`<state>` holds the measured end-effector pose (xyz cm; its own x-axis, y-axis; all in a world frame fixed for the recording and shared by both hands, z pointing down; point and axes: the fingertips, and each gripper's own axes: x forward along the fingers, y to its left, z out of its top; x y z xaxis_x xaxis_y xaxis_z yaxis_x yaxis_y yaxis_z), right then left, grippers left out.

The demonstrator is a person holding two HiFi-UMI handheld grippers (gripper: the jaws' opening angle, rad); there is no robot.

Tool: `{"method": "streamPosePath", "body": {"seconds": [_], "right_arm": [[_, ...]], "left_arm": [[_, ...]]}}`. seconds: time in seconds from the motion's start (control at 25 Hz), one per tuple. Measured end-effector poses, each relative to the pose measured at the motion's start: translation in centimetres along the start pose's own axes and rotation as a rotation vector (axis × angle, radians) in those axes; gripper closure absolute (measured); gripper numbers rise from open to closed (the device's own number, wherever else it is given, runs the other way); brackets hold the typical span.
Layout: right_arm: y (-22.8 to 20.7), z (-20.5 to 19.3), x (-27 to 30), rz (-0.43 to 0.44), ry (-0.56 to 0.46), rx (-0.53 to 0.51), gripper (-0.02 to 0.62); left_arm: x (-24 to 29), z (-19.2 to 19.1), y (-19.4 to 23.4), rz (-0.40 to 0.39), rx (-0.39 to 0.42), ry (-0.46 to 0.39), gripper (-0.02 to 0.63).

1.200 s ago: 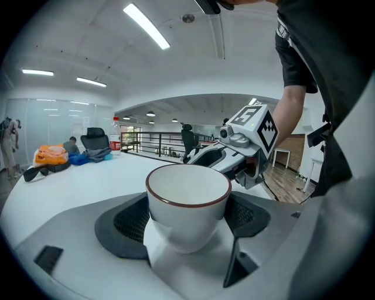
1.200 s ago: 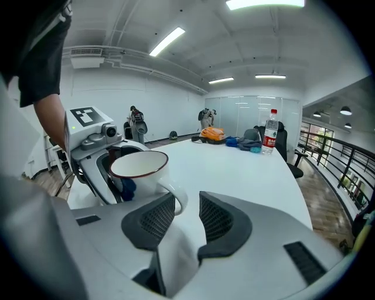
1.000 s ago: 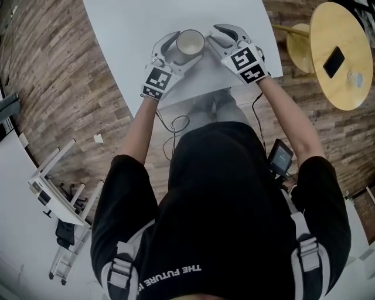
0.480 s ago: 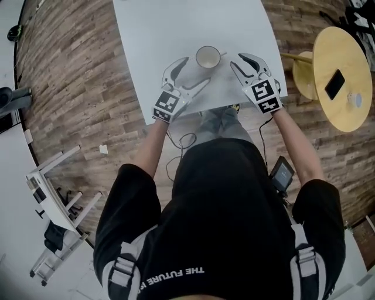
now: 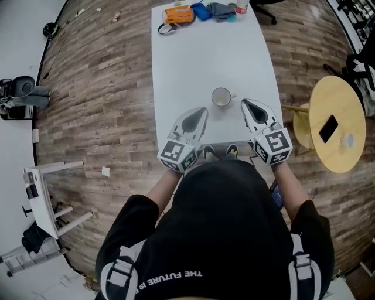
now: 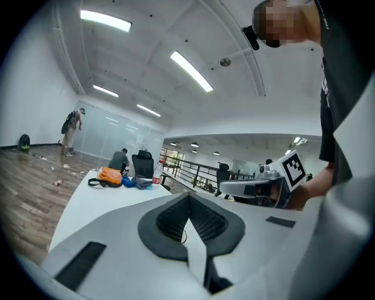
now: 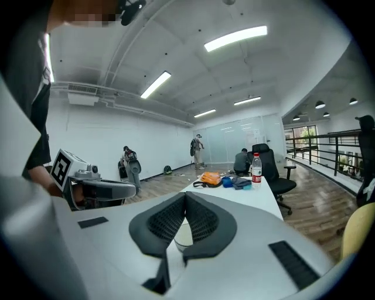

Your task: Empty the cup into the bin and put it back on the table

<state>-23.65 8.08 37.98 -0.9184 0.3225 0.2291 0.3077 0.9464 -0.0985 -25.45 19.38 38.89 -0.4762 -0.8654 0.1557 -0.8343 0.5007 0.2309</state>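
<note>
A white cup (image 5: 221, 96) stands upright on the long white table (image 5: 193, 64), near its front end. Both grippers hang above that end, short of the cup and apart from it. My left gripper (image 5: 202, 112) is to the cup's lower left, my right gripper (image 5: 246, 105) to its lower right. The jaws of both have just been closing and now meet with nothing between them. In the right gripper view the shut right gripper (image 7: 184, 202) points along the table, and the cup (image 7: 183, 234) shows just under its pads. The left gripper view shows the shut left gripper (image 6: 188, 200).
An orange bag (image 5: 177, 14), blue cloth items (image 5: 211, 10) and a bottle (image 5: 241, 7) lie at the table's far end. A round yellow table (image 5: 337, 146) with a phone (image 5: 328, 128) and a yellow stool (image 5: 300, 126) stand to the right. People are far down the room.
Both grippers have drawn back from the cup's sides and risen, and their jaws have gone from open to shut. The cup stays on the table.
</note>
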Motion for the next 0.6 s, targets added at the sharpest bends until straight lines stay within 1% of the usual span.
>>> {"method": "streamPosePath", "body": {"seconds": [0.04, 0.16, 0.4, 0.6], "right_arm": [[0.3, 0.7, 0.0, 0.008, -0.014, 0.008, 0.578], [0.8, 1.9, -0.1, 0.015, -0.041, 0.010, 0.578], [1.7, 2.1, -0.6, 0.028, -0.036, -0.023, 0.578], [1.6, 1.9, -1.0, 0.030, -0.040, -0.013, 0.578]], "left_arm": [[-0.1, 0.8, -0.2, 0.009, -0.006, -0.017, 0.584], [0.0, 2.3, -0.6, 0.034, 0.017, -0.047, 0.584], [0.2, 2.5, -1.3, 0.040, 0.023, -0.035, 0.584], [0.9, 2.7, -1.8, 0.026, 0.049, -0.028, 0.584]]}}
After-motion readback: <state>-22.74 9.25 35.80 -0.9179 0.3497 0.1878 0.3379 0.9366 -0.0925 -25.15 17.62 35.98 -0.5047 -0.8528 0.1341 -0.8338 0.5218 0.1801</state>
